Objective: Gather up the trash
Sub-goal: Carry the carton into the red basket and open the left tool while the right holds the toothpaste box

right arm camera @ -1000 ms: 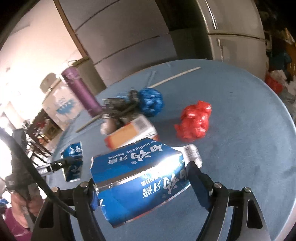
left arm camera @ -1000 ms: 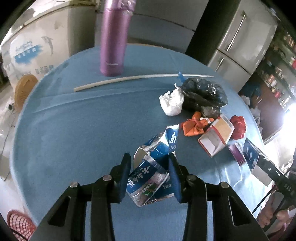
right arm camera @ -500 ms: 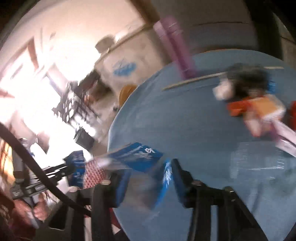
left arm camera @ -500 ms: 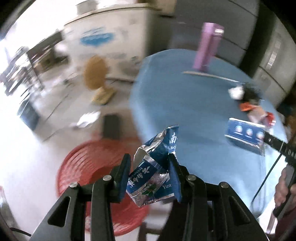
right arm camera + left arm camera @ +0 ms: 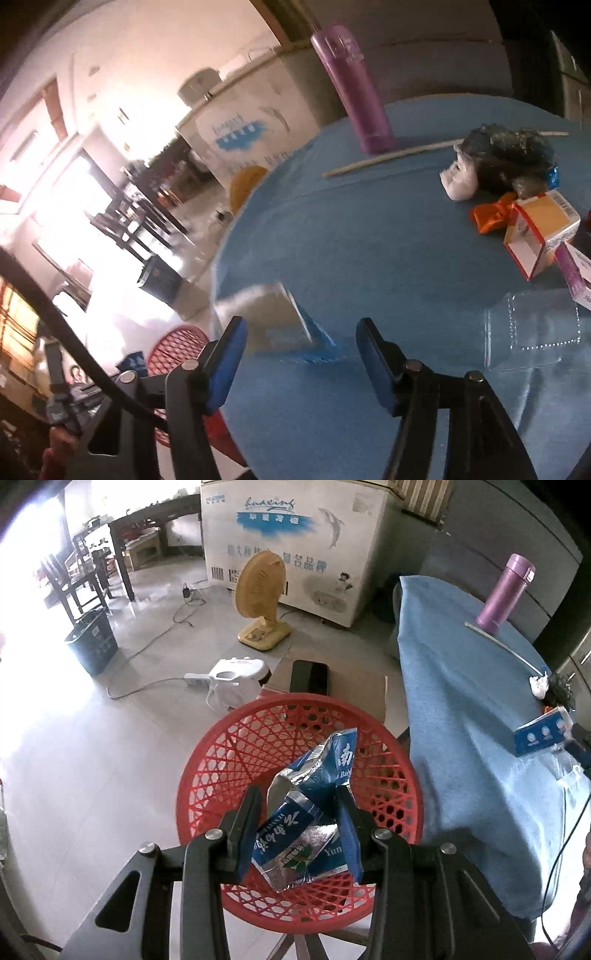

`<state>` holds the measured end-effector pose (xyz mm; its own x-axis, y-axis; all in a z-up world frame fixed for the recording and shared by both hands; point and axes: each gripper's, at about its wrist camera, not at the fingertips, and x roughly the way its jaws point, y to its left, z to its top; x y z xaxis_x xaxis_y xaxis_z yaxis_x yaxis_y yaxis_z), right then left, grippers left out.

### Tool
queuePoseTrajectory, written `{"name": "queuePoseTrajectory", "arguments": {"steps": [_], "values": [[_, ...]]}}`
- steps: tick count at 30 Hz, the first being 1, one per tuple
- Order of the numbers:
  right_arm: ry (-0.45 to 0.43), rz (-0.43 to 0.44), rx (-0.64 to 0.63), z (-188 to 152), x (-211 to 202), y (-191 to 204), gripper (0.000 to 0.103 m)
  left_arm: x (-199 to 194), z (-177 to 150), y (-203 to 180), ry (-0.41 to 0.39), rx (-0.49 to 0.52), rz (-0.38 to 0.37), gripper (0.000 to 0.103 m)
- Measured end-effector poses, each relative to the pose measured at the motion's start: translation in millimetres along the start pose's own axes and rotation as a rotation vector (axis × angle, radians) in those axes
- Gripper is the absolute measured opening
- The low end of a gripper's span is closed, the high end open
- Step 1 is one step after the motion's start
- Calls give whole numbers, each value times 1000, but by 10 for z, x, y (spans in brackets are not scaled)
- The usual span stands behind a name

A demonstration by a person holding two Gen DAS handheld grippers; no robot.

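My left gripper point(image 5: 299, 797) is shut on a crumpled blue and silver toothpaste box point(image 5: 306, 830) and hangs over the red mesh basket point(image 5: 229, 746) on the floor beside the table point(image 5: 461, 720). In the right wrist view my right gripper point(image 5: 300, 326) stands over the blue tablecloth point(image 5: 369, 258) near its left edge. Its jaws are opening. A flat blue box point(image 5: 280, 321), blurred, lies loose between them, and the pads do not press on it. The red basket point(image 5: 173, 343) shows below the table edge.
On the table stand a purple flask point(image 5: 354, 88), a long white stick point(image 5: 395, 157), a black bag point(image 5: 509, 158), a white wad point(image 5: 460, 181), an orange wrapper point(image 5: 491, 216), a small carton point(image 5: 539, 229) and a clear blister pack point(image 5: 532, 328). A yellow fan point(image 5: 258, 590) and a freezer point(image 5: 295, 535) stand on the floor.
My left gripper carried the crumpled box off the table to above the red basket. My right gripper swung left across the table and its jaws widened off the flat blue box.
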<state>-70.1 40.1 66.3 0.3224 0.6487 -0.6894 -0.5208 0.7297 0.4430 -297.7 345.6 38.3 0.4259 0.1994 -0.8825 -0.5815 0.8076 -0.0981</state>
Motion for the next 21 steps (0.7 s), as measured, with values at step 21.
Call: {"name": "queuePoseTrajectory", "arguments": {"steps": [21], "values": [[103, 3, 87, -122, 93, -118, 64, 216, -152, 79, 69, -1, -24, 42]]}}
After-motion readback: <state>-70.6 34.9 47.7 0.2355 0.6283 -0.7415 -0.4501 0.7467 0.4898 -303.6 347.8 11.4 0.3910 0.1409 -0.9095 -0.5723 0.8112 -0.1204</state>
